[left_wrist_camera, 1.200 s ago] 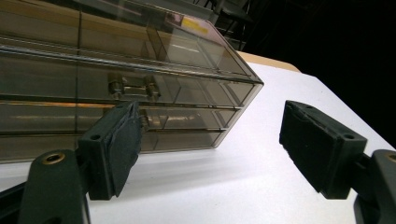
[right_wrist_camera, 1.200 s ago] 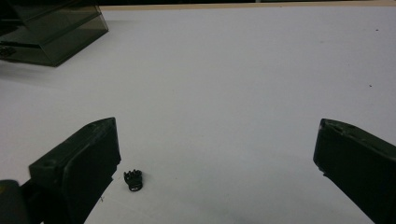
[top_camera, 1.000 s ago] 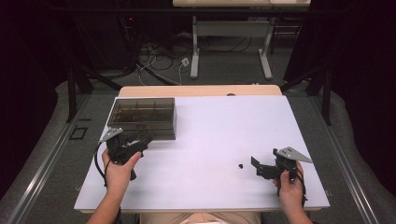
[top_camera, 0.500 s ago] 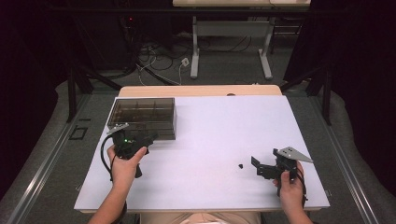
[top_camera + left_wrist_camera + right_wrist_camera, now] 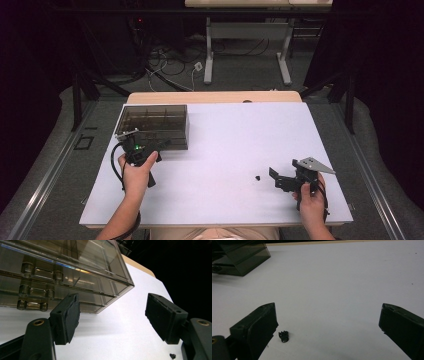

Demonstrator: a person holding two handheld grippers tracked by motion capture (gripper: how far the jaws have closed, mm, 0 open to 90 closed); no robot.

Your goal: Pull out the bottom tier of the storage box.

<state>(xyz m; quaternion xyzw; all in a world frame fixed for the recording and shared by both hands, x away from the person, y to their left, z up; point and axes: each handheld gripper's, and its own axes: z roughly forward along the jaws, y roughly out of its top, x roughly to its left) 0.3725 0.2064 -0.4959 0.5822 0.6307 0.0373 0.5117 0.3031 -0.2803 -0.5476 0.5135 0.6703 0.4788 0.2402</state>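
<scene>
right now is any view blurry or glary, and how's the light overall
High view: table evenly lit, surroundings dark. Left gripper view: sharp, bright glints on the clear box. Right gripper view: dimmer, jaws soft and near-black, the small black part slightly blurred.

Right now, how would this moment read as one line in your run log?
left gripper: open, at smoky plastic box | right gripper: open, near small black part | white table: part lies loose
</scene>
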